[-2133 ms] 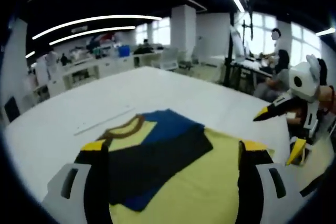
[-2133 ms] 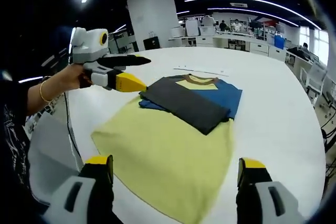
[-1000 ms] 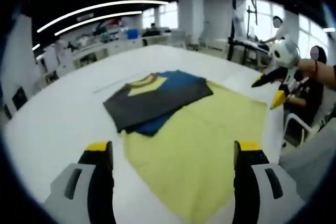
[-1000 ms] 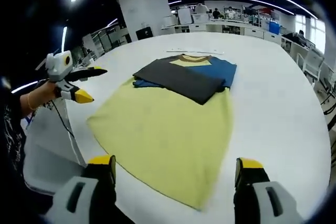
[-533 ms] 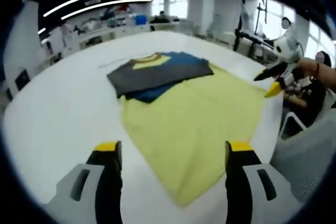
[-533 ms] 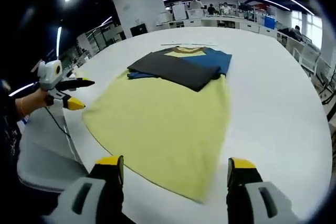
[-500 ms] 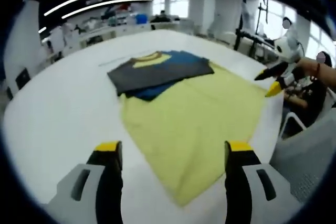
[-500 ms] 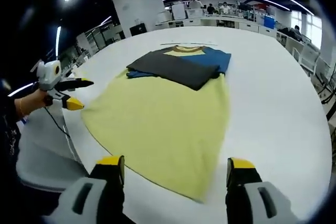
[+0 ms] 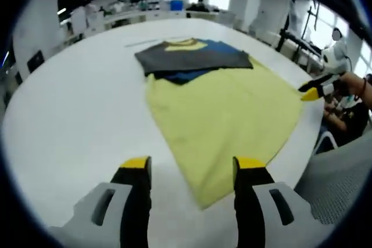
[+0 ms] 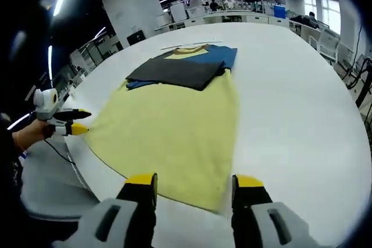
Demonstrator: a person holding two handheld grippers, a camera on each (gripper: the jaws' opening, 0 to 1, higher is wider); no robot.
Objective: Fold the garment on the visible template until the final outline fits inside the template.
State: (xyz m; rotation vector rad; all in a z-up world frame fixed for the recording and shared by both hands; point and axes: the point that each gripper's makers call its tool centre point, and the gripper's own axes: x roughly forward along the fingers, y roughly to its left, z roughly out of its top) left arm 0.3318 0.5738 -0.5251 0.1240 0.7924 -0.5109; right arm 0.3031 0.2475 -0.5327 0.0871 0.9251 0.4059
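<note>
Garment (image 9: 224, 103) lies on the white table (image 9: 70, 114): yellow body spread flat, top part folded into a dark grey/blue block (image 9: 195, 59) with the yellow-brown collar (image 9: 180, 42) showing at the far end. No template outline that I can make out under it.

Left gripper view: left gripper (image 9: 192, 169) at 6 o'clock, yellow-tipped fingers (image 9: 135, 164) spread apart, nothing between them, hovering just above the table at the near hem corner of the yellow cloth. Folded block at 12 o'clock. Right gripper (image 9: 317, 89) comes in at 3 o'clock, held by a hand (image 9: 349, 85), its fingers at the side corner of the yellow fabric; whether it touches or grips the cloth I can't tell.

Right gripper view: right gripper (image 10: 194, 182) at 6 o'clock, fingers (image 10: 141, 180) apart, empty, over the near hem edge. Folded block (image 10: 174, 69) at 12 o'clock. Left gripper (image 10: 72, 121) at 9 o'clock, at the opposite side corner of the yellow cloth, held by a hand (image 10: 26, 137).

Thin pale strip (image 10: 185, 45) on the table just beyond the collar. Office desks (image 10: 232, 13) in the background.
</note>
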